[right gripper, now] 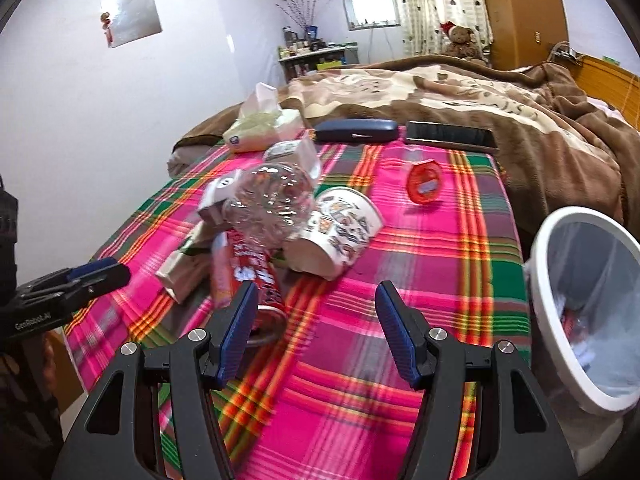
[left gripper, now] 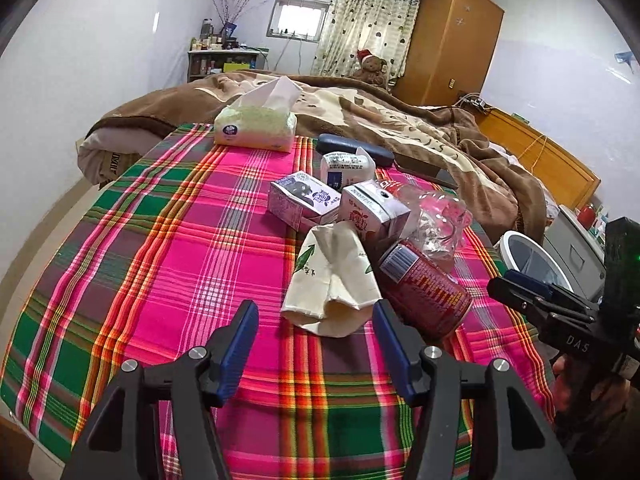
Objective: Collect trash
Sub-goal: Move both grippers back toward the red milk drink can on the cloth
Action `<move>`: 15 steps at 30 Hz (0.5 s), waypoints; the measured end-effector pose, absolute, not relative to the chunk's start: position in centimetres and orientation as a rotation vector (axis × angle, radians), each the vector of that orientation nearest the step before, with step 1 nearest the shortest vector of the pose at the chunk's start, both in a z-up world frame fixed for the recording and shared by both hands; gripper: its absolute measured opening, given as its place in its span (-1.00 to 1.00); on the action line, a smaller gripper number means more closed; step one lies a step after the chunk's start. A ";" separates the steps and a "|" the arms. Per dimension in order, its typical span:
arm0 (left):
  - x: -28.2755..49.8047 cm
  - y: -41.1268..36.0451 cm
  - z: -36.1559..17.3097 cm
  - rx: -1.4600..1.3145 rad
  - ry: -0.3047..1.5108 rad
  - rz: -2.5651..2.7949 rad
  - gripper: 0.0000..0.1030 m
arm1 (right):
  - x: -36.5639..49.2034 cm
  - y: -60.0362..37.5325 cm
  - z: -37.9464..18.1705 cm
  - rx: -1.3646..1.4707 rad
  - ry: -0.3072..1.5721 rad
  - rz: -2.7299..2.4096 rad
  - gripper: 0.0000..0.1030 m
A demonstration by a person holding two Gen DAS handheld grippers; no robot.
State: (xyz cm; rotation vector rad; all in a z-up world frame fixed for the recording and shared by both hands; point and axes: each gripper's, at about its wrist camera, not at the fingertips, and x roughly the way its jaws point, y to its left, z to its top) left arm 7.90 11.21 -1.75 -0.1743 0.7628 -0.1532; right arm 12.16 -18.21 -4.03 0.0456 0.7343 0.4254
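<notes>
The trash lies heaped in the middle of the plaid cloth (left gripper: 160,248) that covers the bed's near end, probably gathered there so it can be cleared piece by piece into the white-rimmed bin (right gripper: 560,248) standing just off the right edge. Counting the heap: three small drink cartons (left gripper: 304,200), one crumpled paper cup (left gripper: 332,280), one red can (left gripper: 424,292) on its side, one crushed clear plastic bottle (right gripper: 272,204) and one printed paper bowl (right gripper: 340,228) tipped over. A red round lid (right gripper: 424,184) sits apart from the pile.

Along the far edge, set away from the rubbish, are one tissue pack (left gripper: 256,124), one dark glasses case (right gripper: 356,130) and one phone (right gripper: 450,136), likely keepers.

The left hand-held gripper (left gripper: 316,344) hangs released just short of the paper cup, nothing between its pads. The right hand-held gripper (right gripper: 316,320) is likewise released and empty, its left pad near the can's end.
</notes>
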 end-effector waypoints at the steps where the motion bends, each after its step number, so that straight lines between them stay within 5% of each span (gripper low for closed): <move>1: 8.1 11.4 -2.0 -0.181 0.767 -0.159 0.24 | 12.2 -18.1 -4.1 0.044 0.733 0.429 0.21; 15: 12.1 10.5 -3.9 -0.234 0.833 -0.255 0.28 | 12.9 -16.2 -4.6 0.023 0.749 0.501 0.25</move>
